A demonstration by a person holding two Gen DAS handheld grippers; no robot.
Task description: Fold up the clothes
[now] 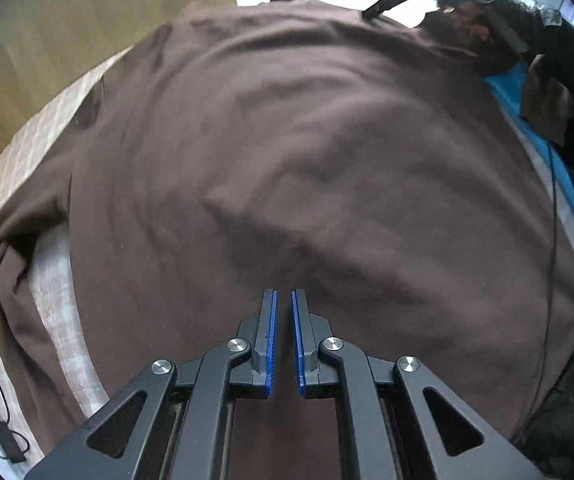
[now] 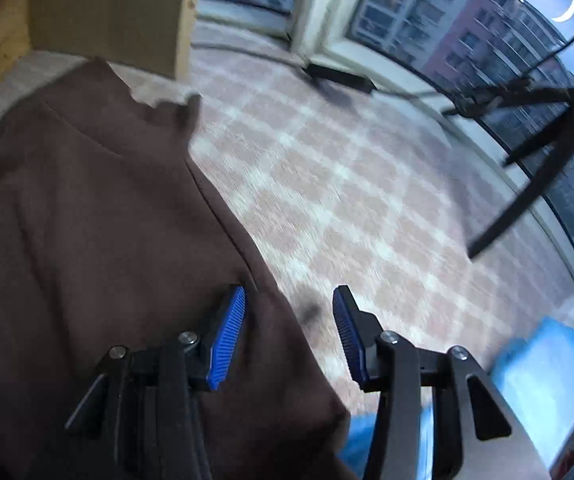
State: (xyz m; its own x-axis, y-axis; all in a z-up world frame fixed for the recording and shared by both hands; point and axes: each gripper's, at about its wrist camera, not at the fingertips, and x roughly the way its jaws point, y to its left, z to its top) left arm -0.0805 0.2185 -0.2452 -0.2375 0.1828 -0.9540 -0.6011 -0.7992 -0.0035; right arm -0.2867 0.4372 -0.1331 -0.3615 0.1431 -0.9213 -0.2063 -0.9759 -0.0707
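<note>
Left hand-held gripper (image 1: 283,296), jaws nearly together, hovers over a brown sweatshirt (image 1: 307,152); right hand-held gripper (image 2: 289,300) spread wide at its edge.

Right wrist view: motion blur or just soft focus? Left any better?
Right wrist view: streaky motion blur across the checkered cover and tripod, while the right gripper stays sharp. Left wrist view: brown sweater mildly smeared, left gripper crisp; heavy fisheye bending in both.

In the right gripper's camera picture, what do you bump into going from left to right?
Brown garment → checkered sheet → black tripod
</note>
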